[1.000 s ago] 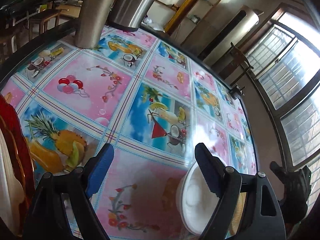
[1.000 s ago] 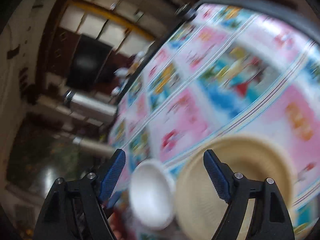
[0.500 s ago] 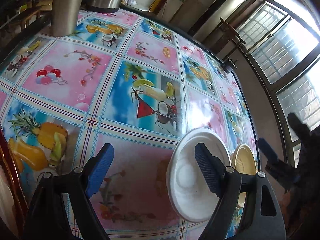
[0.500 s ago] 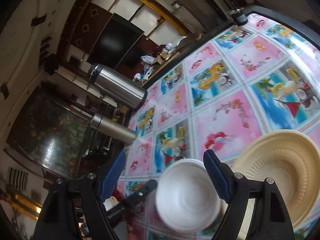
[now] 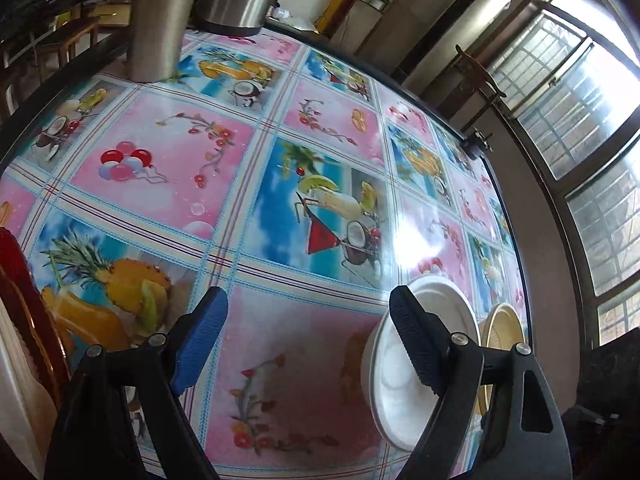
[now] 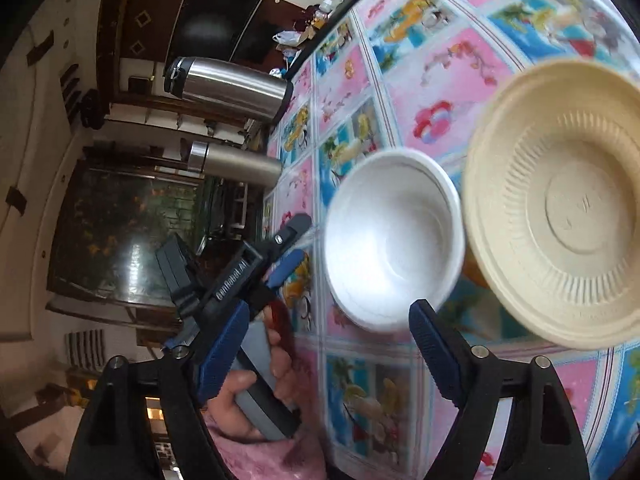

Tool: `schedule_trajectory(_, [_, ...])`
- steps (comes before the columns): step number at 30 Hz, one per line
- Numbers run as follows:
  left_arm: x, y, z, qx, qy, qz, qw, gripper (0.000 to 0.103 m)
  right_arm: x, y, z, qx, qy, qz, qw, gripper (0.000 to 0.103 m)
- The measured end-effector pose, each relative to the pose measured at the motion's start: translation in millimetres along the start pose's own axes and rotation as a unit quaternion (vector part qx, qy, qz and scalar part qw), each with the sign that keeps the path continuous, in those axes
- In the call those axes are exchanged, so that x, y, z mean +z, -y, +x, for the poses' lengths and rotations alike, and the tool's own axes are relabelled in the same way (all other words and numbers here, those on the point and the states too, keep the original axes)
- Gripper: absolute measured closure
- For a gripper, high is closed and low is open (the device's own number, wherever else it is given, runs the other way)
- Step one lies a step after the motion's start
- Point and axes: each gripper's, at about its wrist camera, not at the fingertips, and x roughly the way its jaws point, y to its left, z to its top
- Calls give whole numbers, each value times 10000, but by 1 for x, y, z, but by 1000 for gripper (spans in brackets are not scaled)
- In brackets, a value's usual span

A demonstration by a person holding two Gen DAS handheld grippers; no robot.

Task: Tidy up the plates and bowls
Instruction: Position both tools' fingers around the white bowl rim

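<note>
Table fills both views, covered with a glossy cloth of pink and blue squares printed with fruit, drinks, balloons. Nothing else is near my work zone except two dishes.

Two steel flasks stand at the far edge in my left view; in the right view they show as a wider flask and a slimmer one, well apart from the dishes.

Beige plate is the bigger dish: ribbed inside, flat centre, lying on the cloth, slightly blurred. In the left view only a sliver of it shows past the white one.

White bowl sits just beside the beige plate; rims look close, cannot tell if they touch. In the left view the bowl is partly hidden behind my right-hand finger.

A red-rimmed dish peeks in at the left edge of the left view, mostly cut off.

My left gripper has its jaws spread wide, nothing between them, only pink cloth; it hovers near the bowl. From the right view it points toward the bowl's rim, my left hand wrapped on its grey handle.

My right gripper also spread wide and empty, above the cloth in front of the bowl, touching neither dish.
</note>
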Motion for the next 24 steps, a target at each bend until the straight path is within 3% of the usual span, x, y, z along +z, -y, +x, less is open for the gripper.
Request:
schedule_trajectory(4, [-3, 6, 4, -56, -88, 130, 9999, 20, 5, 45, 16, -121, -148, 716, 9973, 17])
schedule_trajectory(6, [-4, 9, 6, -141, -174, 197, 9996, 20, 11, 55, 6, -492, 307, 822, 9949, 17])
schedule_trajectory(9, [-6, 14, 6, -224, -241, 316, 9990, 20, 14, 57, -12, -397, 969, 780, 9914, 17])
schedule_trajectory(12, [-8, 21, 7, -304, -334, 532, 9976, 20, 12, 45, -20, -692, 1502, 397, 9854, 17])
schedule_trajectory(17, [-13, 32, 9, -279, -470, 880, 9946, 20, 13, 39, 4, -579, 1150, 262, 9913, 24])
schedule_trajectory(20, [-12, 31, 8, -277, -490, 935, 9940, 20, 13, 38, 8, -938, 1247, 159, 9876, 34])
schedule_trajectory(24, [-11, 27, 7, -308, -490, 921, 9941, 20, 12, 38, 9, -875, 1338, 159, 9870, 35])
